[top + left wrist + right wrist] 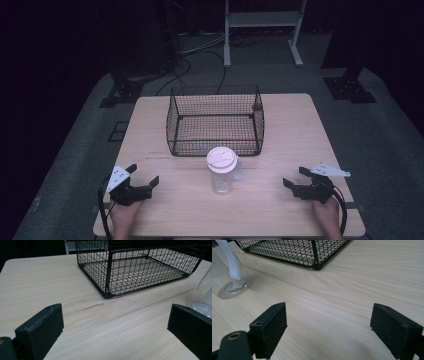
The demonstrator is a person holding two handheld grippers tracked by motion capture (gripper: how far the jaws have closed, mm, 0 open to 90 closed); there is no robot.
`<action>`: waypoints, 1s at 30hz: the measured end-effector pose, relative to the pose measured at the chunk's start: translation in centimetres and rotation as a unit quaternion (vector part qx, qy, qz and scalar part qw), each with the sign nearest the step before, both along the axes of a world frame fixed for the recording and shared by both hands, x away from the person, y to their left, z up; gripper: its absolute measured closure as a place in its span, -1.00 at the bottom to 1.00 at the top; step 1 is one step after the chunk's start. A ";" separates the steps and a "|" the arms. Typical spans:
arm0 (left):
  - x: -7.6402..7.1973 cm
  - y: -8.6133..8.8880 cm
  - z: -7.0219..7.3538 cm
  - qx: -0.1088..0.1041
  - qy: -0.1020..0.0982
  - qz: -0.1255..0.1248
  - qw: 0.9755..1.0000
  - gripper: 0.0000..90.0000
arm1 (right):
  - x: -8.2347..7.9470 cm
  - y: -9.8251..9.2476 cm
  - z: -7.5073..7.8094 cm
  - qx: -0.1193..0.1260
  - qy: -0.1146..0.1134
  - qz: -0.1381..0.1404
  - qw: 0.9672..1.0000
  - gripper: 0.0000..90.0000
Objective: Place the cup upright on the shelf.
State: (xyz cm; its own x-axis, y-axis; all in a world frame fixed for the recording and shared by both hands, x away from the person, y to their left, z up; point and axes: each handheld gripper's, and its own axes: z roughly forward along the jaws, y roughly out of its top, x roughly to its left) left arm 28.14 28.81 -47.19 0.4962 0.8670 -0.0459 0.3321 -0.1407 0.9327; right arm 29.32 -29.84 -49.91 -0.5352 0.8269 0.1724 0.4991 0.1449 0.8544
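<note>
Dark workshop, pale wooden table (300,125): we flank the lidded clear bottle (221,172), left gripper (145,176) at eight o'clock, right gripper (296,177) at four, jaws apart for grasping, wire basket (215,120) waiting at twelve.

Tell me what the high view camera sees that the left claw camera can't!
The high view alone gives the bottle's pink lid, both of the person's hands, the right claw, and the dark floor around the table. The left claw view alone gives a close look at a scratch in the wood. Both share the black wire basket, the clear bottle, the wooden table and the left claw, open.
</note>
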 end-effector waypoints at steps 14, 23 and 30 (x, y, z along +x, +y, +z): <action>0.0 -0.6 -0.2 0.004 0.002 -0.006 1.000 -1.00 | 0.0 0.0 0.0 0.001 -0.001 0.003 1.000 -0.71; -0.3 -0.9 0.0 0.004 -0.010 -0.011 1.000 -1.00 | 0.0 0.1 0.0 -0.002 -0.003 0.004 1.000 -0.71; -0.5 -1.4 0.0 -0.001 -0.006 -0.026 1.000 -1.00 | 0.0 0.1 0.0 -0.004 -0.002 0.003 1.000 -0.71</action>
State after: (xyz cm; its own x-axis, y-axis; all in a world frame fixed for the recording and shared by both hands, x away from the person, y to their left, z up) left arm 27.68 27.45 -47.15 0.5411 0.8399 -0.0417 0.3140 -0.1558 0.9365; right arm 29.32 -29.74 -49.90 -0.5400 0.8256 0.1637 0.4952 0.1544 0.8549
